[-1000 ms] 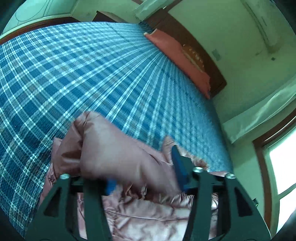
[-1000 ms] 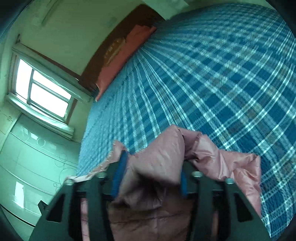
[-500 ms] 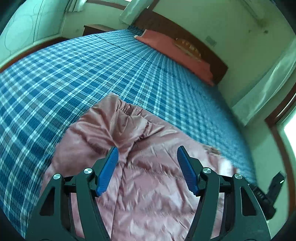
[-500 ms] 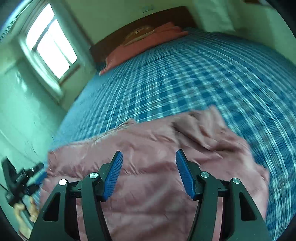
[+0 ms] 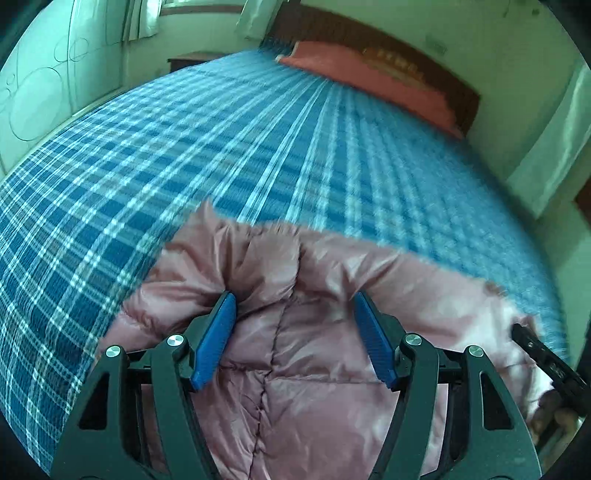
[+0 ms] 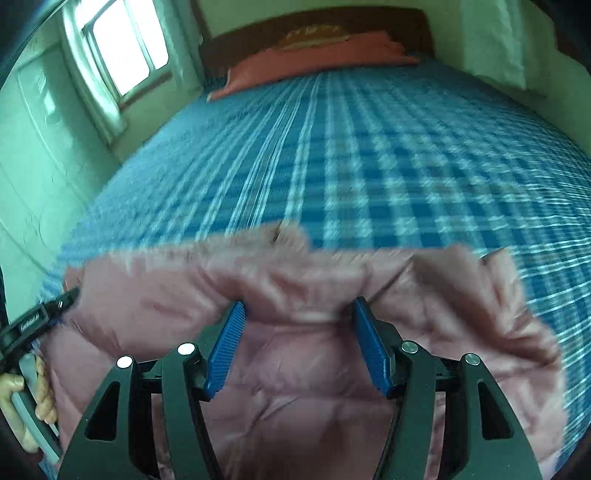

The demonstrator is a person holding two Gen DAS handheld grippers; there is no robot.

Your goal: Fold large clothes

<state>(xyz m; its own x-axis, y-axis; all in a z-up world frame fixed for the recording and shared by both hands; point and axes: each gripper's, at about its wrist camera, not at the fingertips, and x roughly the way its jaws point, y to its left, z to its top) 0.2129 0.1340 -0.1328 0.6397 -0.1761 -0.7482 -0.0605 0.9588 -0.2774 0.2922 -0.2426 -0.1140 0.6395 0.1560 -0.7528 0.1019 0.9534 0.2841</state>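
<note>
Blue plaid bed [image 5: 221, 147] under pink jacket [image 5: 314, 350], red pillow [image 6: 314, 59] by headboard [image 6: 314, 22]

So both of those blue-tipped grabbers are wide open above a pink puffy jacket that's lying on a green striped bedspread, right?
Nearly. The bedspread is blue plaid, not green striped, as both wrist views show. The rest holds: the left gripper and right gripper are open over the pink puffy jacket lying on it.

Home bedroom — wide bed [image 5: 258, 140] in blue plaid, red pillows [image 6: 314, 59], wooden headboard [image 6: 314, 26], curtained window [image 6: 122, 48]
</note>
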